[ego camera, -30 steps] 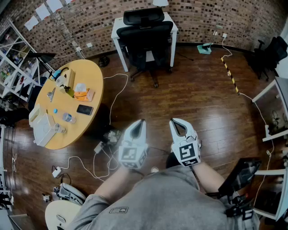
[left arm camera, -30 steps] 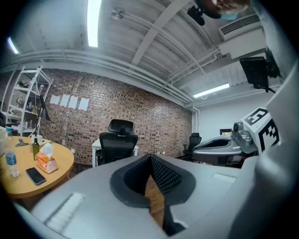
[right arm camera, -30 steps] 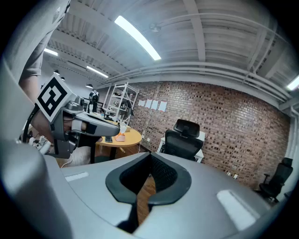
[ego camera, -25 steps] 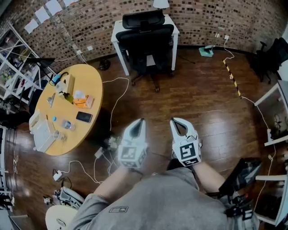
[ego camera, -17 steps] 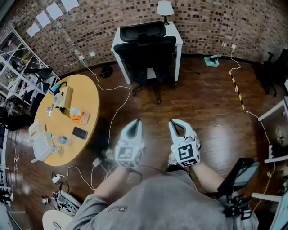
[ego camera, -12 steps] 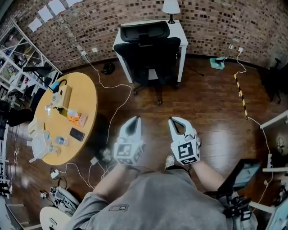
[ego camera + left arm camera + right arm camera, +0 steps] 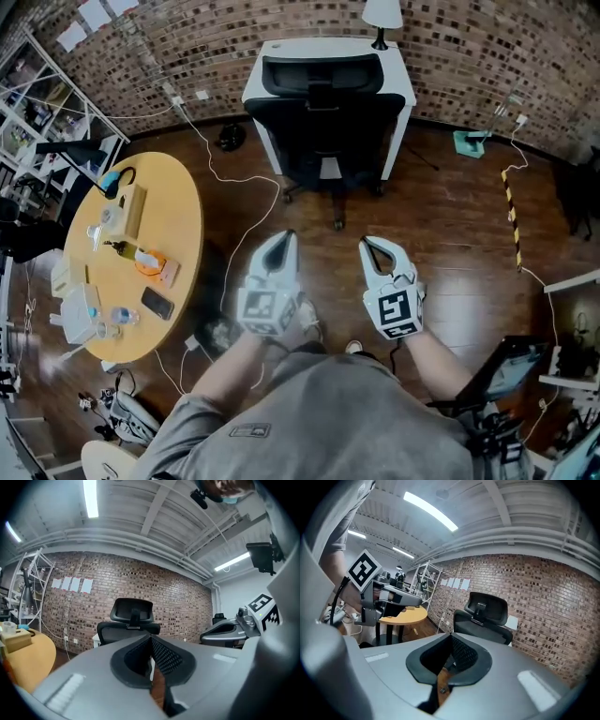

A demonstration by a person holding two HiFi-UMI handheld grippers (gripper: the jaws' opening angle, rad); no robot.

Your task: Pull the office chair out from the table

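Observation:
A black office chair (image 7: pixel 326 122) with a headrest stands tucked under a small white table (image 7: pixel 328 49) against the brick wall. I see it ahead in the left gripper view (image 7: pixel 130 623) and the right gripper view (image 7: pixel 483 618). My left gripper (image 7: pixel 288 234) and right gripper (image 7: pixel 365 242) are held side by side over the wooden floor, well short of the chair. Both are shut with nothing between the jaws. In the left gripper view (image 7: pixel 151 638) and the right gripper view (image 7: pixel 451 635) the jaw tips meet.
A round yellow table (image 7: pixel 178 234) with a phone, bottle and boxes stands at the left. Cables (image 7: pixel 246 216) trail over the floor beside it. A lamp (image 7: pixel 382 17) sits on the white table. A striped cable cover (image 7: pixel 512 216) lies at the right, and shelving (image 7: pixel 37 112) stands far left.
The chair and white table have drawn nearer and lower in the head view as I walked toward them. Both grippers stayed shut and side by side.

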